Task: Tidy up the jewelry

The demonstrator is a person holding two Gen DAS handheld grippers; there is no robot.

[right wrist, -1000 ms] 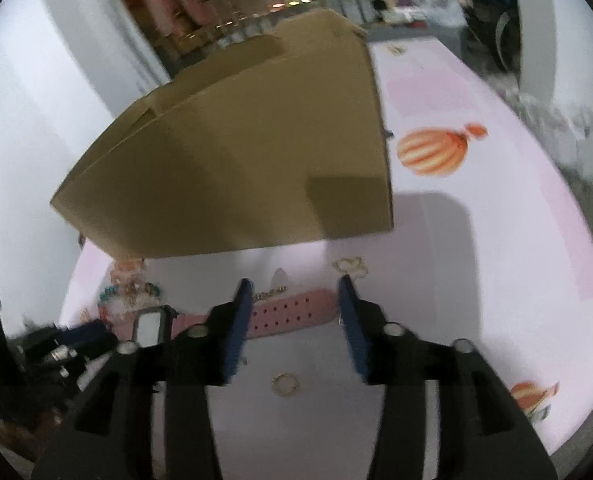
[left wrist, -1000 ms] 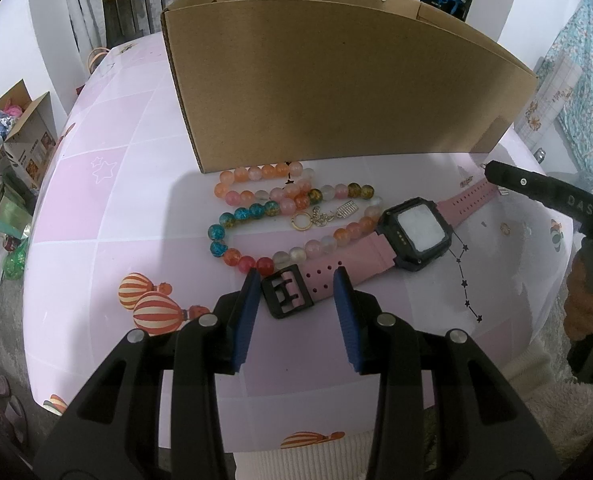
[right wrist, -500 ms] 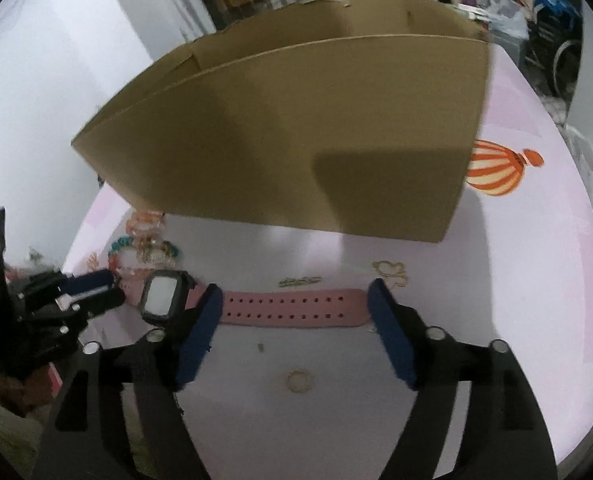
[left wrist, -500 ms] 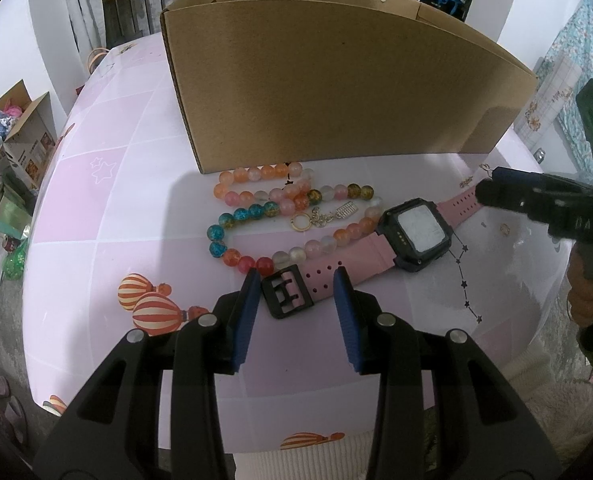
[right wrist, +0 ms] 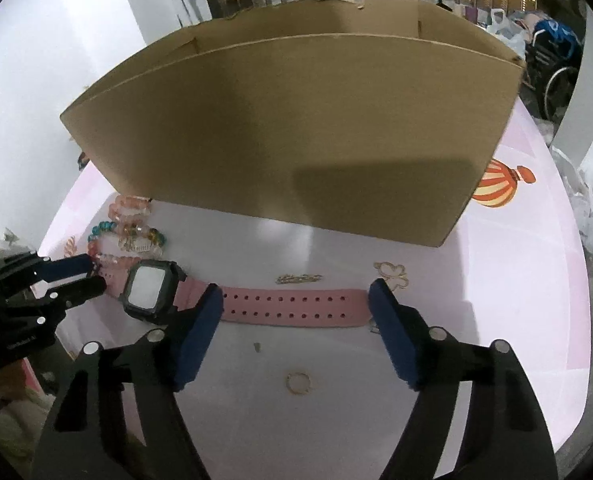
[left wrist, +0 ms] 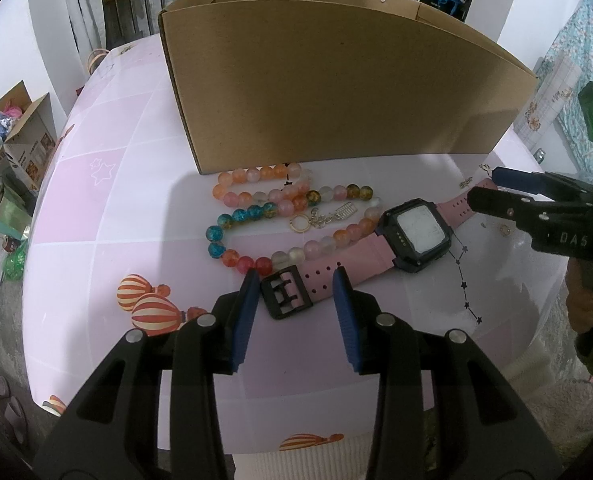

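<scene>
Jaws of the left gripper stand partly apart around the black buckle end of the pink watch, which lies flat on the pink tablecloth in front of the cardboard box; whether the pads press the strap cannot be told. The right gripper straddles the perforated rubbery strap at the other end, its jaws wide and closing, blue ribbed pads clear of the strap's ends. Only the left view shows the glossy round bead necklace in full, with a gold keyring charm on it. Only the right view shows a small gold ring, a short gold chain and a butterfly-shaped piece on the cloth.
</scene>
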